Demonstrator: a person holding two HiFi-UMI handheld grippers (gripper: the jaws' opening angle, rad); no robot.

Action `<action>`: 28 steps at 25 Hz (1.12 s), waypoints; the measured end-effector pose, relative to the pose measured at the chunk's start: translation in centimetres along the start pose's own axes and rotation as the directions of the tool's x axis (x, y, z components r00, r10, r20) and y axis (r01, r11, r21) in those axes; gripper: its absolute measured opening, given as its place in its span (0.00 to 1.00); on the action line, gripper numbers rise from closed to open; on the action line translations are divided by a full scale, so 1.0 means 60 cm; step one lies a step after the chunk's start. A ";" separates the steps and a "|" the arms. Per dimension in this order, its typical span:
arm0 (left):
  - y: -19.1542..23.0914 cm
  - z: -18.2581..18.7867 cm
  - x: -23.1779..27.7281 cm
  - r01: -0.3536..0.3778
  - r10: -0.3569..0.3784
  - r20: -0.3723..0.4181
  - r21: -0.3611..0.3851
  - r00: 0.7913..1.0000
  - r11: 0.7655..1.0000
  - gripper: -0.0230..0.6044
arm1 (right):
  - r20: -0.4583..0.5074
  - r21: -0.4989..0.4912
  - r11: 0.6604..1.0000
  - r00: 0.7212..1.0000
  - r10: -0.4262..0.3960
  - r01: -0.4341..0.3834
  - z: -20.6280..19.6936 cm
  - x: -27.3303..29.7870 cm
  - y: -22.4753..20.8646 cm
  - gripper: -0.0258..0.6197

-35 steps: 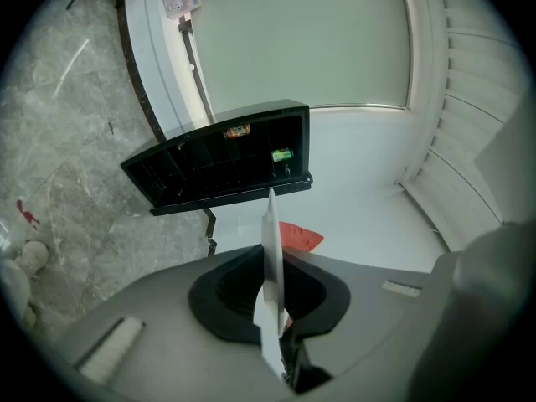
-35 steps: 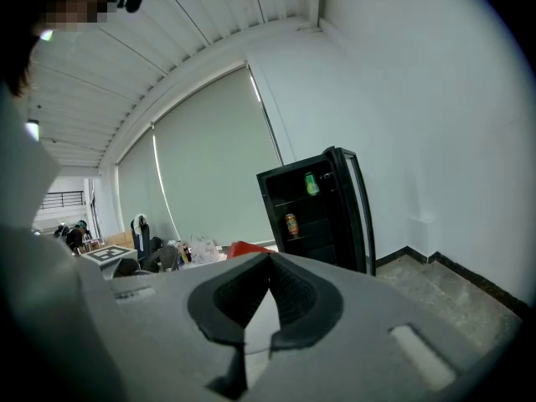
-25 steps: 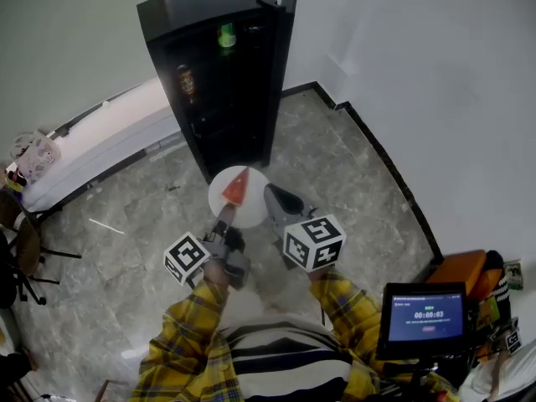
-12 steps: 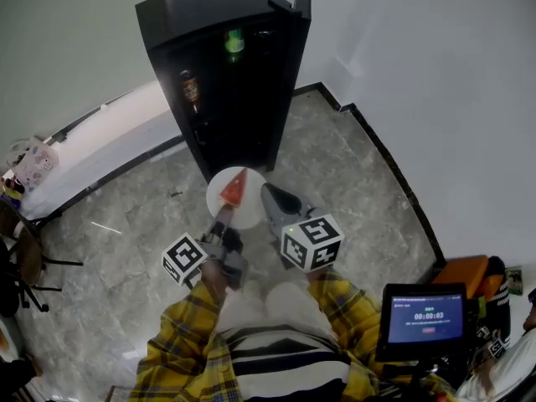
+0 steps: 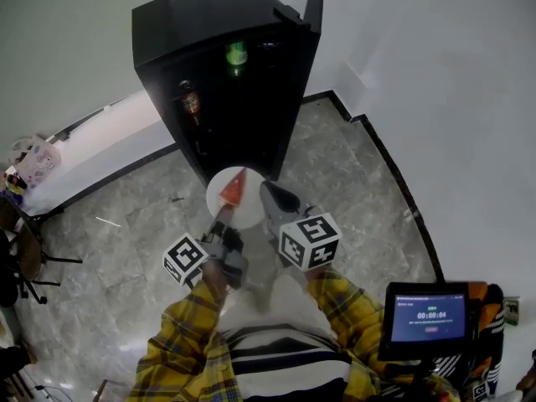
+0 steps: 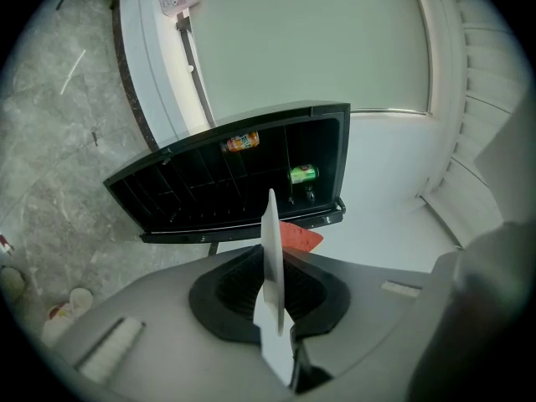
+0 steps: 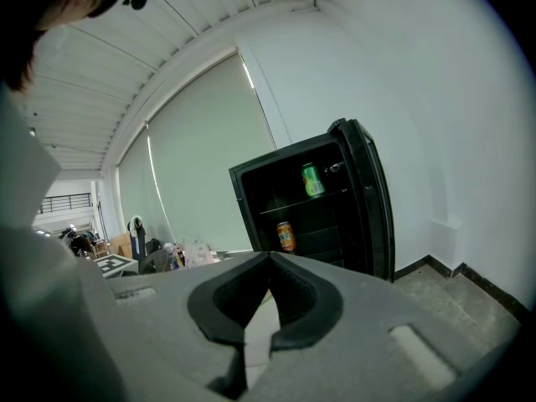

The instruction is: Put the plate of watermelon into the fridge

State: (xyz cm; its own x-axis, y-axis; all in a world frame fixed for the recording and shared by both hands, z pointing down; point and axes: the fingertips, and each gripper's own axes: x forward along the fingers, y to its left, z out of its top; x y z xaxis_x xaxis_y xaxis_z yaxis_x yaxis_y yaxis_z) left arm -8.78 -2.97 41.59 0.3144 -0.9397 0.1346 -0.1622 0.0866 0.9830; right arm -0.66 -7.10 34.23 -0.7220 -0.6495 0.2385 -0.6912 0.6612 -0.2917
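Observation:
A white plate [image 5: 251,213] carries a red wedge of watermelon [image 5: 234,189]. My left gripper [image 5: 222,218] is shut on the plate's near rim and holds it level, just in front of the black fridge [image 5: 209,23]. The fridge door [image 5: 308,32] stands open. In the left gripper view the plate [image 6: 271,258] shows edge-on between the jaws, with the watermelon [image 6: 300,236] beyond. My right gripper [image 5: 268,189] hangs beside the plate's right edge, its jaws shut with nothing in them. The right gripper view [image 7: 269,258] looks into the fridge [image 7: 335,216].
Inside the fridge, a green can [image 5: 236,54] stands on an upper shelf and an orange can [image 5: 190,100] on a lower one. A low white ledge [image 5: 92,145] runs left of the fridge. A chair [image 5: 17,249] is at far left, a timer screen [image 5: 430,316] at lower right.
The fridge looms larger and nearer in the head view. The plate and both grippers keep the same places relative to each other.

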 end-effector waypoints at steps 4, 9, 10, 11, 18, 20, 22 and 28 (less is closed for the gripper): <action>-0.012 0.009 0.061 0.014 -0.013 0.059 -0.012 0.998 1.000 0.07 | -0.018 -0.020 0.999 0.999 0.049 -0.049 0.031 0.037 -0.046 0.03; -0.015 0.012 0.122 0.027 -0.023 0.107 -0.039 0.994 0.999 0.07 | -0.037 -0.037 0.995 0.995 0.093 -0.095 0.057 0.073 -0.098 0.03; -0.014 0.012 0.125 0.030 -0.026 0.115 -0.038 0.993 0.999 0.07 | -0.038 -0.036 0.994 0.994 0.100 -0.101 0.058 0.076 -0.102 0.03; -0.013 0.013 0.129 0.032 -0.027 0.125 -0.037 0.992 0.999 0.07 | -0.040 -0.036 0.993 0.993 0.107 -0.109 0.059 0.081 -0.106 0.03; 0.018 0.048 0.196 0.038 -0.024 0.228 -0.055 0.973 0.998 0.07 | -0.055 -0.055 0.985 0.986 0.159 -0.162 0.067 0.156 -0.162 0.03; 0.018 0.050 0.196 0.042 -0.027 0.238 -0.060 0.971 0.997 0.07 | -0.058 -0.057 0.985 0.986 0.158 -0.161 0.068 0.160 -0.162 0.03; 0.014 0.050 0.192 0.044 -0.027 0.249 -0.061 0.968 0.997 0.07 | -0.061 -0.058 0.985 0.986 0.157 -0.161 0.070 0.159 -0.160 0.03; 0.028 0.079 0.214 0.069 -0.047 0.283 -0.067 0.958 0.995 0.07 | -0.065 -0.055 0.987 0.987 0.148 -0.151 0.059 0.193 -0.174 0.03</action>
State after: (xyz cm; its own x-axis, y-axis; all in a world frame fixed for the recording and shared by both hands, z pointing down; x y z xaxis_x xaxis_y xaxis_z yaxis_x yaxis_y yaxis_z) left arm -9.46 -16.46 44.39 0.0437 -0.9979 0.0472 -0.0769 0.0438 0.9961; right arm -1.72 -22.87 36.75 -0.8166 -0.5190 0.2525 -0.5747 0.7713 -0.2734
